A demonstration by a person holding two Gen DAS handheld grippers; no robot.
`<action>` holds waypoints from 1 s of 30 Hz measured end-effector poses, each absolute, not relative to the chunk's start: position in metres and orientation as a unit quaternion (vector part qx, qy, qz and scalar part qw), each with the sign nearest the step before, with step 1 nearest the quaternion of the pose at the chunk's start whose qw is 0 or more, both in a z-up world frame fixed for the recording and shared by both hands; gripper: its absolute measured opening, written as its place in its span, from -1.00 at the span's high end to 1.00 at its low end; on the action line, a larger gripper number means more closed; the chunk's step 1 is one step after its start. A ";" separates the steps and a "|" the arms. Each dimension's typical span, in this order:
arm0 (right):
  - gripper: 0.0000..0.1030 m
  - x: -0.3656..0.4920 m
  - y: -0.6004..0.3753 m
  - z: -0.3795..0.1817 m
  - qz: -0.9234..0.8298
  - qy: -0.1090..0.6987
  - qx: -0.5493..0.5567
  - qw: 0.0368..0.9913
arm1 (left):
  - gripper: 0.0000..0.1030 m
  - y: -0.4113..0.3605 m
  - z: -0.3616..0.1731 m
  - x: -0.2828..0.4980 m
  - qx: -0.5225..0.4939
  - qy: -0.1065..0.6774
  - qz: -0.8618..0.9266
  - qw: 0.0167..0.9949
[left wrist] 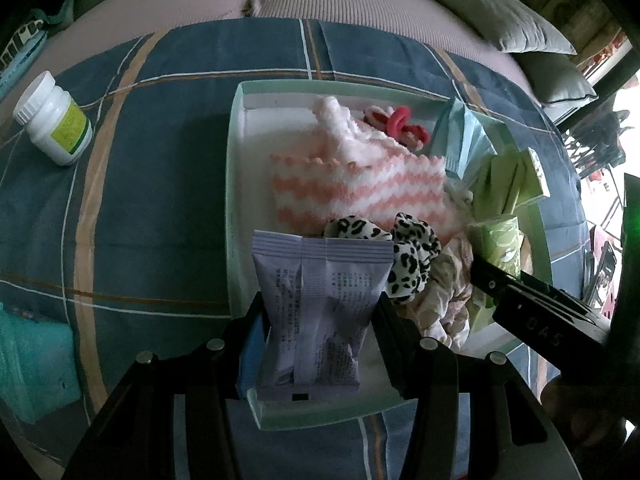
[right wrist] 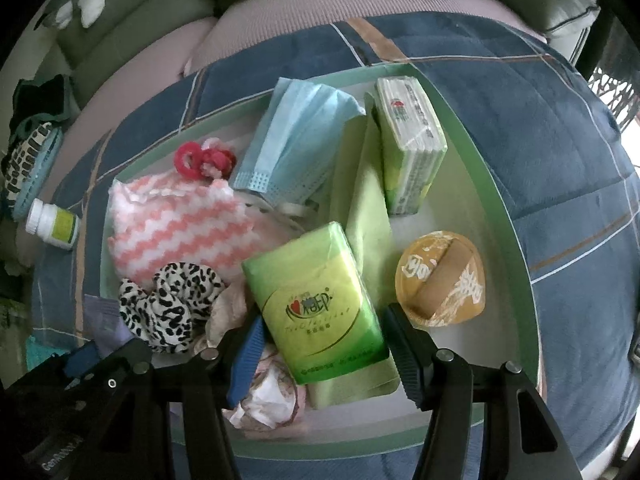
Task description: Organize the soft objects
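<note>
While my left gripper (left wrist: 320, 308) clamps the pale lilac sachet (left wrist: 320, 304) by its two side edges, the packet stands with its long axis running straight away from the camera, crimped top seal pointing out over the near corner of the tray (left wrist: 234, 184). My right gripper (right wrist: 324, 340) grips the green tissue pack (right wrist: 316, 304) across its width; that pack's long axis tilts up and to the left in the right wrist view, its printed face toward the camera, low over the tray's crowded middle. Around it lie a leopard-print scrunchie (right wrist: 172, 304), a pink-and-white zigzag cloth (right wrist: 172, 224), a blue face mask (right wrist: 292, 140), a second tissue pack (right wrist: 412, 144) and a round yellow puff (right wrist: 440, 280). The pale green tray (right wrist: 480, 168) sits on a blue plaid blanket (left wrist: 152, 208) spread over a ribbed pinkish sofa (left wrist: 340, 4) with grey cushions (left wrist: 500, 12) behind. A white pill bottle (left wrist: 54, 120) rests on the blanket, well left of the tray.
</note>
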State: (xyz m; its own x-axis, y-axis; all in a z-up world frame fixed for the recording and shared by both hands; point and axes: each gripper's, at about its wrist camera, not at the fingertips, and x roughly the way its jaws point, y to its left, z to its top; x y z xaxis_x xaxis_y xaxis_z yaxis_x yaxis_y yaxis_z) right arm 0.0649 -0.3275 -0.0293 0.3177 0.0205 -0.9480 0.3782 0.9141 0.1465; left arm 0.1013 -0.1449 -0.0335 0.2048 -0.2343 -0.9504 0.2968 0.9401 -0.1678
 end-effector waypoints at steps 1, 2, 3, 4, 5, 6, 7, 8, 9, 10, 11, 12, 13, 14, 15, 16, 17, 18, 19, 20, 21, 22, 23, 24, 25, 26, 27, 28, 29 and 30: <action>-0.20 0.065 -0.328 -0.029 -0.114 0.574 0.173 0.793 | -0.03 -0.145 -0.032 0.101 0.025 0.606 -0.171 0.777; -0.21 0.064 -0.328 -0.028 -0.115 0.574 0.171 0.793 | -0.03 -0.146 -0.032 0.101 0.026 0.605 -0.170 0.778; -0.21 0.063 -0.327 -0.027 -0.116 0.574 0.168 0.793 | -0.04 -0.146 -0.030 0.100 0.029 0.601 -0.168 0.781; -0.21 0.063 -0.325 -0.024 -0.118 0.572 0.163 0.795 | -0.05 -0.147 -0.029 0.100 0.031 0.598 -0.167 0.783; -0.21 0.062 -0.324 -0.021 -0.120 0.570 0.158 0.797 | -0.05 -0.146 -0.026 0.100 0.030 0.595 -0.168 0.785; -0.21 0.062 -0.322 -0.018 -0.121 0.568 0.153 0.800 | -0.09 -0.147 -0.026 0.101 0.028 0.594 -0.168 0.786; -0.21 0.061 -0.321 -0.015 -0.122 0.566 0.151 0.801 | -0.10 -0.146 -0.024 0.102 0.025 0.592 -0.169 0.787; -0.21 0.061 -0.319 -0.013 -0.122 0.565 0.148 0.802 | -0.10 -0.145 -0.022 0.102 0.021 0.590 -0.170 0.789; -0.21 0.061 -0.319 -0.010 -0.123 0.564 0.147 0.803 | -0.10 -0.144 -0.020 0.103 0.018 0.588 -0.171 0.791; -0.21 0.059 -0.318 -0.007 -0.123 0.561 0.147 0.805 | -0.10 -0.144 -0.018 0.103 0.015 0.586 -0.171 0.792; -0.21 0.058 -0.318 -0.003 -0.123 0.559 0.146 0.807 | -0.10 -0.143 -0.016 0.103 0.012 0.584 -0.172 0.793; -0.22 0.057 -0.317 0.000 -0.123 0.556 0.145 0.809 | -0.10 -0.141 -0.013 0.103 0.008 0.580 -0.173 0.796; -0.22 0.057 -0.316 0.003 -0.124 0.552 0.142 0.812 | -0.10 -0.139 -0.010 0.104 0.006 0.577 -0.174 0.798; -0.22 0.056 -0.315 0.006 -0.124 0.550 0.141 0.814 | -0.11 -0.138 -0.007 0.104 0.003 0.574 -0.174 0.800; -0.22 0.055 -0.315 0.008 -0.124 0.548 0.140 0.816 | -0.11 -0.137 -0.004 0.104 0.000 0.570 -0.174 0.803; -0.22 0.054 -0.314 0.011 -0.123 0.545 0.139 0.818 | -0.11 -0.135 -0.003 0.104 -0.002 0.568 -0.174 0.805; -0.22 0.054 -0.313 0.014 -0.123 0.543 0.137 0.820 | -0.11 -0.133 0.000 0.104 -0.007 0.564 -0.173 0.807; -0.22 0.053 -0.312 0.016 -0.122 0.540 0.136 0.822 | -0.12 -0.130 0.002 0.105 -0.010 0.562 -0.172 0.809; -0.23 0.052 -0.310 0.019 -0.121 0.538 0.133 0.823 | -0.12 -0.128 0.003 0.105 -0.013 0.560 -0.171 0.811; -0.23 0.053 -0.309 0.020 -0.120 0.537 0.132 0.825 | -0.16 -0.125 0.004 0.104 -0.016 0.558 -0.168 0.812; -0.23 0.053 -0.308 0.021 -0.119 0.536 0.130 0.825 | -0.27 -0.121 0.003 0.106 -0.020 0.558 -0.162 0.814; -0.25 0.053 -0.307 0.020 -0.118 0.537 0.129 0.825 | -0.33 -0.118 0.003 0.107 -0.022 0.558 -0.158 0.815; -0.29 0.054 -0.307 0.019 -0.117 0.539 0.128 0.824 | -0.38 -0.115 0.002 0.109 -0.024 0.558 -0.150 0.816; -0.32 0.054 -0.307 0.018 -0.116 0.541 0.128 0.823 | -0.38 -0.111 0.002 0.110 -0.025 0.559 -0.144 0.816; -0.35 0.055 -0.306 0.017 -0.116 0.544 0.126 0.822 | -0.39 -0.110 0.001 0.112 -0.026 0.559 -0.142 0.816; -0.36 0.055 -0.305 0.015 -0.115 0.544 0.125 0.821 | -0.42 -0.107 0.001 0.114 -0.027 0.559 -0.138 0.818; -0.37 0.056 -0.305 0.015 -0.115 0.544 0.124 0.822 | -0.54 -0.104 0.001 0.115 -0.028 0.558 -0.132 0.819; -0.43 0.056 -0.305 0.014 -0.115 0.543 0.123 0.823 | -0.64 -0.102 0.001 0.115 -0.029 0.556 -0.127 0.821; -0.53 0.056 -0.305 0.014 -0.115 0.542 0.122 0.824 | -0.73 -0.101 0.000 0.115 -0.029 0.555 -0.123 0.822; -0.58 0.056 -0.305 0.014 -0.115 0.541 0.121 0.824 | -0.74 -0.099 -0.001 0.116 -0.026 0.554 -0.116 0.824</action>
State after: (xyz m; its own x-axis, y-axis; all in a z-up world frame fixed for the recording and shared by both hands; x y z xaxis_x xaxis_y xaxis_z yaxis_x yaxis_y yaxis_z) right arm 0.0565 -0.3045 0.0141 0.3880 -0.0591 -0.9198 0.3203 0.9444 0.0744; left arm 0.1164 -0.0988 -0.0005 0.3589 -0.2204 -0.9070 0.1631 0.9716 -0.1715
